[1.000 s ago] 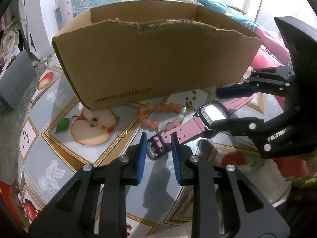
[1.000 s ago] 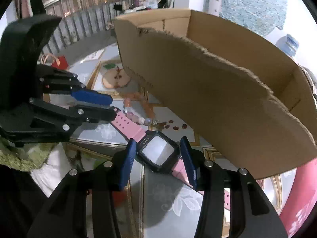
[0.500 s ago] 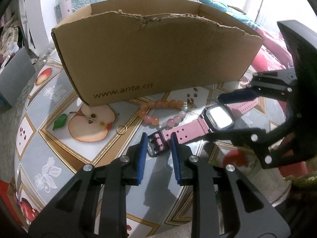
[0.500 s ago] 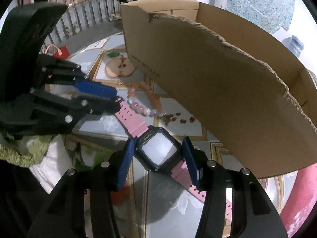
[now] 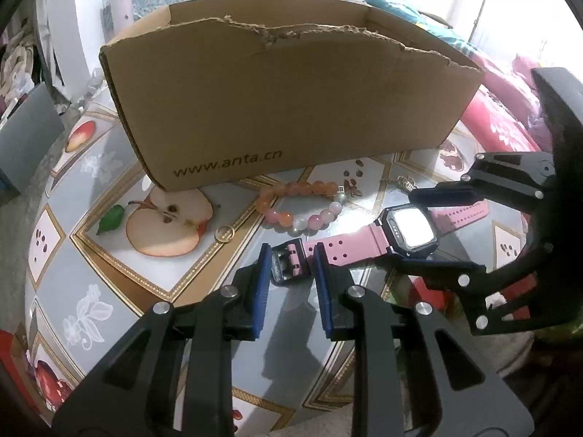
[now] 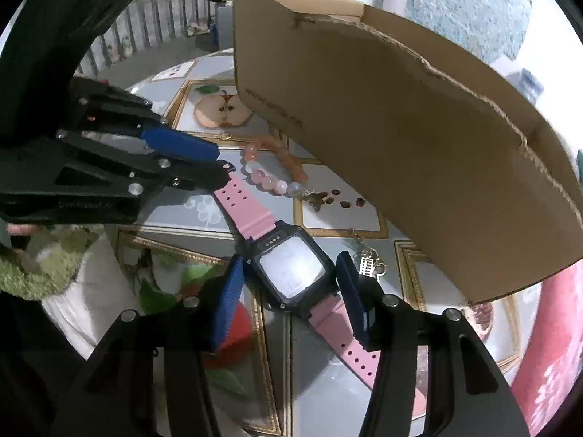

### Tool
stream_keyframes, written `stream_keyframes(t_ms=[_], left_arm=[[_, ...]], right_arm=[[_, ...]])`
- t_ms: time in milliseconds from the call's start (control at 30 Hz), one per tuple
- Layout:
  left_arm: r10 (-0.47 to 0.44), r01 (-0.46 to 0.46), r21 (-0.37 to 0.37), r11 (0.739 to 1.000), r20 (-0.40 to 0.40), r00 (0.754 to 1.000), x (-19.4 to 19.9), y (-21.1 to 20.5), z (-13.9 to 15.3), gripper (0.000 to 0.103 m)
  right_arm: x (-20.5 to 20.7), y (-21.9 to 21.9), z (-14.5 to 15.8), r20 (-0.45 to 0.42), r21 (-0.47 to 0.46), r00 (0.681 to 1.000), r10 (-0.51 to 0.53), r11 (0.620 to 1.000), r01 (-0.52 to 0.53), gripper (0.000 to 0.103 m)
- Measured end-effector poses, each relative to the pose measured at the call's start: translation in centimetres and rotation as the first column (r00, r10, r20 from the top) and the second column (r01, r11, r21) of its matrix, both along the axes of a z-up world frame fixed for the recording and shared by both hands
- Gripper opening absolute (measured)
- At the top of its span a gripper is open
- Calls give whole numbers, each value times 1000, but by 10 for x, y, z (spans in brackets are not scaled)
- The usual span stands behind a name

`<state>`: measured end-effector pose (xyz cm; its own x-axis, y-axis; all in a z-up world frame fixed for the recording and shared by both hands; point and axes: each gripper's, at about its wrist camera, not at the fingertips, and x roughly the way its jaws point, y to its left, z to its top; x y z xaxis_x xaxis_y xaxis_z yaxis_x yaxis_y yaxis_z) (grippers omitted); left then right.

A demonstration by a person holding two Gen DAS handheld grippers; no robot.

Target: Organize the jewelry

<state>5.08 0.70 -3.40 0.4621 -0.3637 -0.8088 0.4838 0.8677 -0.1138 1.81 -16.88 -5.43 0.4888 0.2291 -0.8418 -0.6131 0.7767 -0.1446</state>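
Observation:
A pink-strapped watch with a black square face lies on the tiled table; it also shows in the right wrist view. My left gripper is open, its blue pads on either side of the strap's buckle end. My right gripper is open, its pads on either side of the watch face with small gaps. A bead bracelet of orange, pink and white beads lies just beyond the strap, also in the right wrist view. A small gold ring lies left of it.
An open cardboard box printed "www.anta.cn" stands right behind the jewelry, torn along its top edge; it also fills the right wrist view. A small metal charm lies by my right finger. The table edge curves close on the near side.
Both grippers have lowered with the watch toward the table. The right jaws have widened slightly around the watch face. The left gripper stays around the buckle end.

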Motion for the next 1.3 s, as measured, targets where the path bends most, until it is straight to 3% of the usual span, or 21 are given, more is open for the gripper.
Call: stream_keyframes(t_ms=[233, 400, 700, 833, 867, 967, 1000, 1167, 1300], left_arm=[[-70, 70, 3, 998, 96, 993, -20, -2, 16, 22], [-180, 154, 150, 977, 181, 967, -41, -27, 16, 40], [-310, 197, 355, 914, 298, 903, -65, -66, 8, 40], [-335, 198, 404, 893, 303, 892, -67, -72, 2, 40], [-336, 197, 410, 891, 301, 892, -65, -75, 1, 39], [-329, 188, 418, 888, 294, 897, -61, -78, -1, 14], [-321, 187, 412, 892, 286, 903, -59, -78, -1, 12], [-281, 218, 288, 933, 199, 939, -46, -71, 6, 9], [-274, 235, 234, 943, 148, 950, -37, -69, 7, 8]], right_arm=[[27, -33, 4, -197, 219, 980, 3, 975, 41, 50], [47, -50, 2, -330, 339, 942, 60, 939, 59, 50], [56, -52, -1, -403, 364, 901, 163, 931, -6, 50], [55, -50, 0, -408, 351, 892, 194, 935, -43, 50], [54, -50, 0, -407, 349, 891, 200, 936, -50, 50], [54, -52, 0, -402, 349, 894, 197, 936, -50, 50], [52, -52, 0, -392, 344, 901, 187, 938, -45, 50], [43, -54, 1, -343, 324, 930, 134, 946, -17, 51], [30, -60, 6, -282, 299, 955, 92, 954, -3, 51]])
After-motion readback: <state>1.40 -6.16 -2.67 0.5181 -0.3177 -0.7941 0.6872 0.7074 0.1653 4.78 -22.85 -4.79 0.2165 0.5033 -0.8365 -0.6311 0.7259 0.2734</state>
